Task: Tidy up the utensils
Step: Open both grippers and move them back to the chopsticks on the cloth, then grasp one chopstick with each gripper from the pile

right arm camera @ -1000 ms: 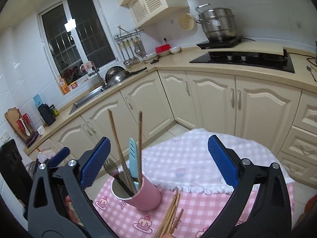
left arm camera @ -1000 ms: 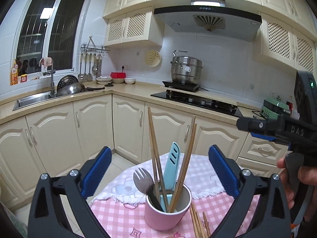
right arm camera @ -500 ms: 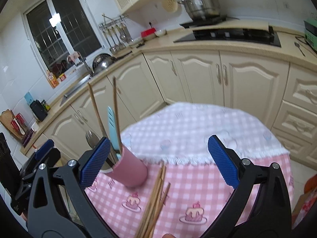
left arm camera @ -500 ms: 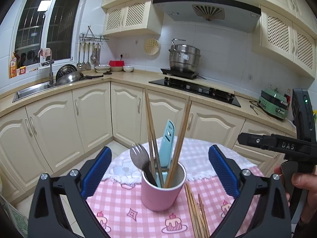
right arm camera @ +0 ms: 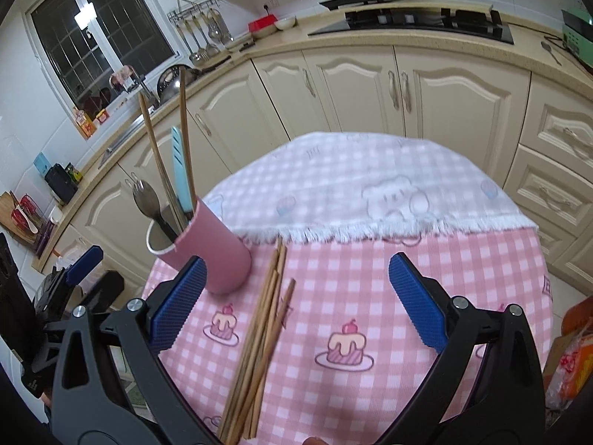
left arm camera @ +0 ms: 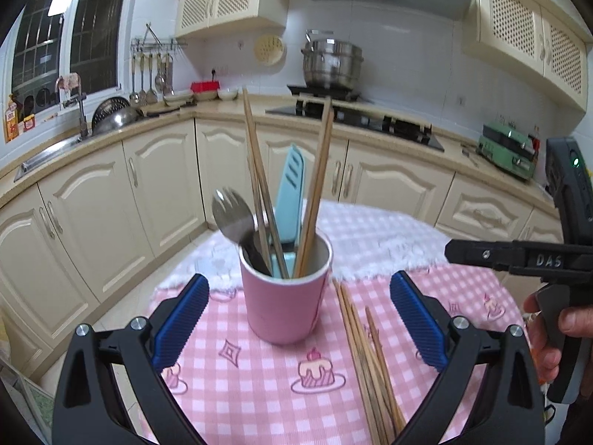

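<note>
The pink cup [left arm camera: 284,293] stands upright near the table's [right arm camera: 426,270] left edge and holds chopsticks, a metal spork [left arm camera: 232,215] and a blue utensil [left arm camera: 292,193]. Loose chopsticks [right arm camera: 259,337] lie just beside it on the cloth. The left gripper [left arm camera: 296,319] and right gripper [right arm camera: 292,300] hover wide apart, empty.

You hold both grippers level above the table, the left gripper [left arm camera: 298,322] and right gripper [right arm camera: 296,298] each spread wide, gripping nothing.

Pink cup [right arm camera: 218,256] just beside loose chopsticks [right arm camera: 259,333]; right side free.
</note>
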Demonstrator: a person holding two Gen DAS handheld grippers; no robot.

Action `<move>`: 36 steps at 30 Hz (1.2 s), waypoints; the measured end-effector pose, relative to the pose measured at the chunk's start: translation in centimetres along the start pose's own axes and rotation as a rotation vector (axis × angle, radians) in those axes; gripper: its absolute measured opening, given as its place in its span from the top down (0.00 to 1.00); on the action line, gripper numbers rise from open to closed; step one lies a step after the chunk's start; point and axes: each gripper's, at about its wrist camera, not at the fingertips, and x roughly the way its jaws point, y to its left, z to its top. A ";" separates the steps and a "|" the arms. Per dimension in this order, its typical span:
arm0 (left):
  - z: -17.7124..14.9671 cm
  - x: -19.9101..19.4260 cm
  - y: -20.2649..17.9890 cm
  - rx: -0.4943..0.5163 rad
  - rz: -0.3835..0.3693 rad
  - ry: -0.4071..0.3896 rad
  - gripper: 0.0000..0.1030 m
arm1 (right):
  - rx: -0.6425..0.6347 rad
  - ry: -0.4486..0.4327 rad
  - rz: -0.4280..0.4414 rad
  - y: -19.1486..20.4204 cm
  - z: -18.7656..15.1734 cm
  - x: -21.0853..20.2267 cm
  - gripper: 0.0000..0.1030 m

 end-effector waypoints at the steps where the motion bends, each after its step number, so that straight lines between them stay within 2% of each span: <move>1: -0.4 0.4 -0.1 0.004 -0.001 0.021 0.07 | 0.001 0.006 -0.001 -0.1 -0.2 0.1 0.06; 12: -5.1 4.9 -1.5 0.063 0.006 0.219 0.07 | 0.018 0.089 -0.025 -1.7 -2.5 1.5 0.06; 19: -7.3 7.1 -2.3 0.104 0.019 0.308 0.07 | 0.039 0.121 -0.041 -2.7 -3.2 2.2 0.06; 27: -8.1 8.4 -2.8 0.137 0.042 0.366 0.07 | 0.033 0.163 -0.055 -3.1 -4.0 3.0 0.06; 36: -7.6 9.7 -2.6 0.124 0.037 0.373 0.07 | 0.005 0.206 -0.077 -2.6 -5.1 3.9 0.06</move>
